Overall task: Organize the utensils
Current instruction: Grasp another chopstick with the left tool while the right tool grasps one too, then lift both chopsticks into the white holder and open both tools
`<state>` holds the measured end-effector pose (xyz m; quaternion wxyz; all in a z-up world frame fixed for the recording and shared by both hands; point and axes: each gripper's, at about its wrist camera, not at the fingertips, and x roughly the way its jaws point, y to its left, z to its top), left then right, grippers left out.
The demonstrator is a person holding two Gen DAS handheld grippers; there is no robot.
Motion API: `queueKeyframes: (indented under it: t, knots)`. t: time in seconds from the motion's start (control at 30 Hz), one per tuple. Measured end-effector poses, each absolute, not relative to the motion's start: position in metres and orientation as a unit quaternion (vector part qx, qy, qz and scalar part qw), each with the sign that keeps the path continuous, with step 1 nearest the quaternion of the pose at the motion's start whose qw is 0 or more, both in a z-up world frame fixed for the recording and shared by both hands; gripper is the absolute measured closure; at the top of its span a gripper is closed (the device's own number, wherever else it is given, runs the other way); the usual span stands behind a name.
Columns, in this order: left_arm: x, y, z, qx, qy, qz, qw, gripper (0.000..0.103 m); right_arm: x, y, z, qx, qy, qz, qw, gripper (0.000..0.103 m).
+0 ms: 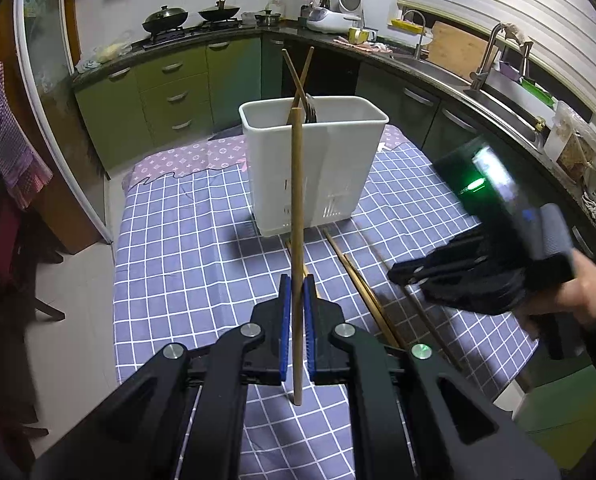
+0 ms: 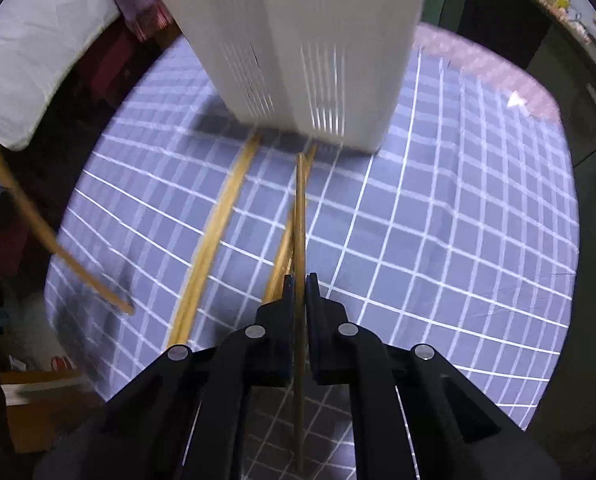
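A white utensil holder (image 1: 314,164) stands on the checked tablecloth and holds two chopsticks and a fork. My left gripper (image 1: 297,284) is shut on a wooden chopstick (image 1: 297,200), held upright in front of the holder. My right gripper (image 2: 300,282) is shut on another chopstick (image 2: 299,216), low over the cloth near the holder's base (image 2: 298,60). Loose chopsticks (image 2: 210,240) lie on the cloth beneath it. The right gripper also shows in the left wrist view (image 1: 402,274). The left gripper's chopstick shows at the left of the right wrist view (image 2: 50,240).
The table (image 1: 186,248) is covered by a blue checked cloth. More chopsticks (image 1: 362,284) lie on it right of the left gripper. Green kitchen cabinets (image 1: 170,92), a stove with woks and a sink (image 1: 498,92) ring the table.
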<state>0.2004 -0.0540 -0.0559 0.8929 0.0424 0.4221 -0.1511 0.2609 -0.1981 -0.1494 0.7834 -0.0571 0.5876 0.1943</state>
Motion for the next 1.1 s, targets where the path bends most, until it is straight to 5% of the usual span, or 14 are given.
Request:
queueKeyframes:
  t: [0.43,1.1]
  knots:
    - [0.194,-0.050,-0.053,0.040,0.418,-0.151,0.895,0.096,0.185,-0.256,-0.048,-0.038,0.419,0.191,0.887,0.096]
    - [0.184,-0.051,-0.042,0.050,0.398,-0.160,0.902,0.097,0.176,-0.265,-0.053,-0.030,0.417,0.194,0.888,0.096]
